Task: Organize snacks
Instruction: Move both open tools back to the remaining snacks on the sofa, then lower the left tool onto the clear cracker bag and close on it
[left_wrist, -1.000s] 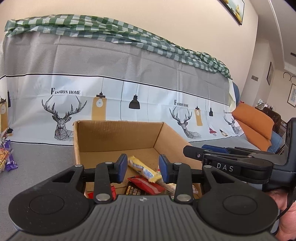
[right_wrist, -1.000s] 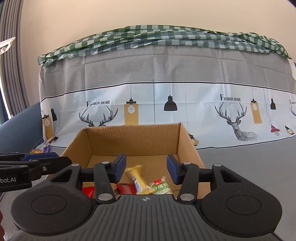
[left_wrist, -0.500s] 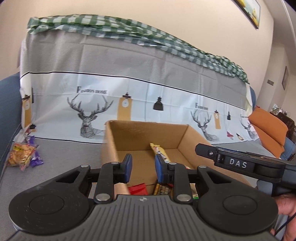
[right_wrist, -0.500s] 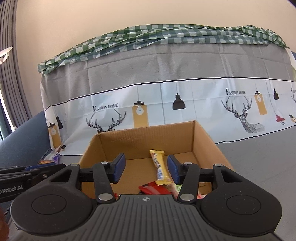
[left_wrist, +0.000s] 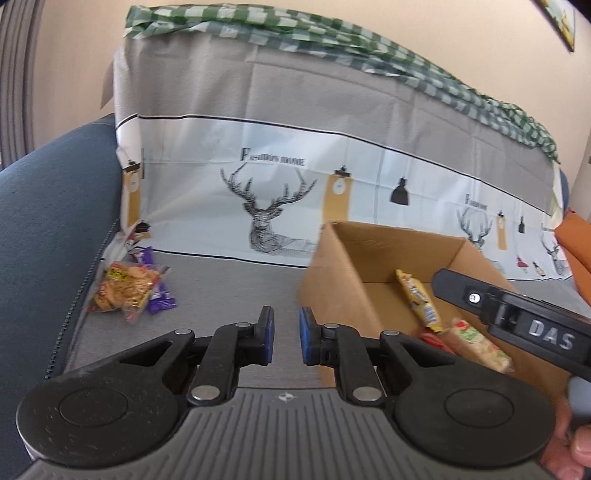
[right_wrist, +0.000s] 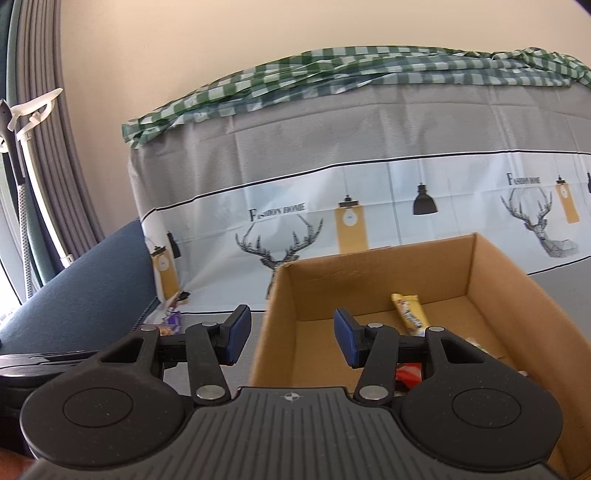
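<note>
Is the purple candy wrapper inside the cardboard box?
No, the purple candy wrapper lies on the grey cover beside an orange snack bag, well left of the cardboard box.

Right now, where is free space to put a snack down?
Free: the grey surface between the loose snack pile and the cardboard box, and the box's far floor. Crowded: the box's near end.

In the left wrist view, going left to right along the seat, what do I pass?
Blue sofa arm → loose snack packets → left gripper, nothing between its fingers → cardboard box → yellow bar inside it → right gripper's black body.
</note>
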